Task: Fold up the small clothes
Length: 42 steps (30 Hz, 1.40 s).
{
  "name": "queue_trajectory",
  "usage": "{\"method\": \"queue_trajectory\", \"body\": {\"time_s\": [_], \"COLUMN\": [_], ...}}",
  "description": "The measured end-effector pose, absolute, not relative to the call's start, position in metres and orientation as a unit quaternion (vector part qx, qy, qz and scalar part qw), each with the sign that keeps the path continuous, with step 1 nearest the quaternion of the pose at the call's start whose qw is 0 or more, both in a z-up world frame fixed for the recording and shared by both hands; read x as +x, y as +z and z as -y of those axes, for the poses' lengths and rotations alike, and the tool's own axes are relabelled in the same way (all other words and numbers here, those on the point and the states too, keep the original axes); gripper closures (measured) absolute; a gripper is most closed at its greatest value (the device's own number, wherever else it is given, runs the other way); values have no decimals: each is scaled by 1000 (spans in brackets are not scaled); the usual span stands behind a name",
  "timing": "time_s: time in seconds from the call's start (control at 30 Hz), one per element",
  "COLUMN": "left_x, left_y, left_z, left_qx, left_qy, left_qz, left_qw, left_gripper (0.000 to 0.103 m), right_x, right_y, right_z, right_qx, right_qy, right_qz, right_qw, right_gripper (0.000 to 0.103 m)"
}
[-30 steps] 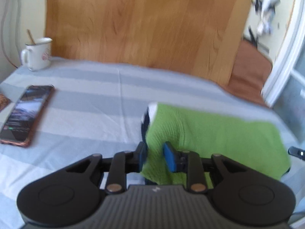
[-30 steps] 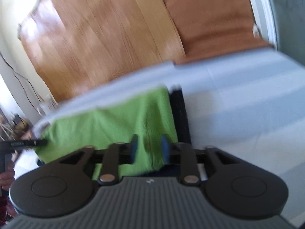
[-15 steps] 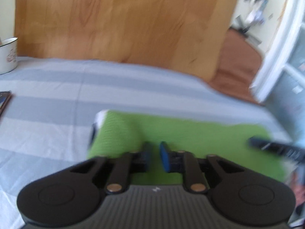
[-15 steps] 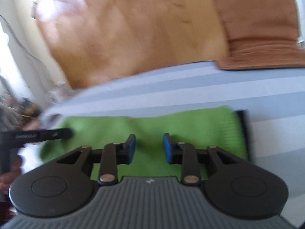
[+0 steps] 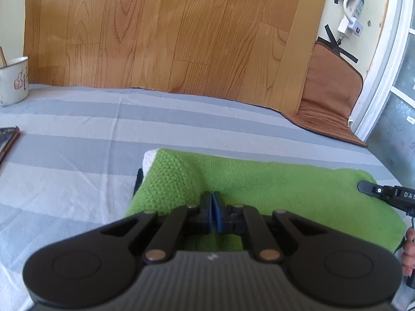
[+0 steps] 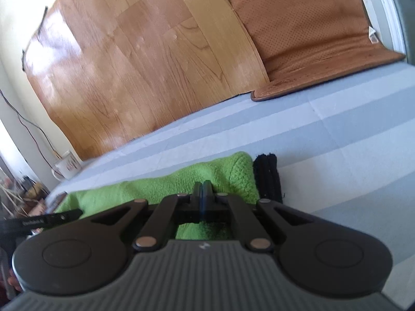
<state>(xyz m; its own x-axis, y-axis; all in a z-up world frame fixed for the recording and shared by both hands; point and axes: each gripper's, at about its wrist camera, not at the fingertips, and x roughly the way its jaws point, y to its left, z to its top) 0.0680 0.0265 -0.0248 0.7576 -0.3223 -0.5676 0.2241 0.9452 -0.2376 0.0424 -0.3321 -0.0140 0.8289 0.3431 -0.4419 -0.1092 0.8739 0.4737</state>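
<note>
A green knit garment (image 5: 285, 189) lies flat on the grey-and-white striped sheet (image 5: 77, 155), with white and dark trim (image 5: 149, 159) at its left end. My left gripper (image 5: 212, 202) is shut on the fabric at the near edge, which rises in a ridge towards the pads. In the right wrist view the same garment (image 6: 155, 189) has a black piece (image 6: 267, 178) beside its right end. My right gripper (image 6: 202, 189) is closing its last bit onto the bunched green fabric, pads together. Each gripper's finger shows in the other's view, the right finger (image 5: 376, 190) and the left finger (image 6: 52, 219).
A white mug (image 5: 13, 80) stands at the far left and a phone (image 5: 7, 140) lies at the left edge. A wood-grain panel (image 5: 168, 33) backs the bed, with a brown cushion (image 5: 329, 98) at the far right. A hand (image 5: 409, 246) shows at the right edge.
Both grippers have come down onto the near edge of the green garment and their jaws have gone from open to shut. The garment now lies flatter and more spread.
</note>
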Motion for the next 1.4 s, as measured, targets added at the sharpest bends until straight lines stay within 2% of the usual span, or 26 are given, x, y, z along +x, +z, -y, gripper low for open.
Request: {"method": "queue_trajectory", "body": {"time_s": [0.43, 0.7, 1.0, 1.07, 1.17, 1.3, 1.4], "left_x": [41, 37, 33, 32, 31, 29, 28], "left_y": [-32, -34, -33, -33, -32, -32, -32], "left_z": [12, 19, 19, 20, 20, 20, 20], "left_qx": [11, 29, 34, 36, 39, 40, 44], "left_qy": [-77, -68, -65, -65, -65, -65, -67], "left_qz": [-261, -252, -247, -246, -244, -242, -240], "left_qw": [962, 965, 966, 966, 967, 967, 968], "left_gripper": [97, 97, 97, 97, 97, 95, 92], "right_x": [37, 30, -1, -10, -27, -39, -35], "right_y": [-14, -15, -13, -11, -7, -4, -5], "right_z": [327, 329, 323, 314, 292, 269, 270], "right_qx": [215, 227, 228, 211, 138, 62, 63], "right_qy": [123, 120, 122, 125, 117, 121, 116], "right_qz": [-250, -241, -220, -216, -194, -171, -173], "right_qw": [936, 936, 940, 945, 964, 976, 976], "right_gripper": [102, 102, 87, 69, 55, 53, 53]}}
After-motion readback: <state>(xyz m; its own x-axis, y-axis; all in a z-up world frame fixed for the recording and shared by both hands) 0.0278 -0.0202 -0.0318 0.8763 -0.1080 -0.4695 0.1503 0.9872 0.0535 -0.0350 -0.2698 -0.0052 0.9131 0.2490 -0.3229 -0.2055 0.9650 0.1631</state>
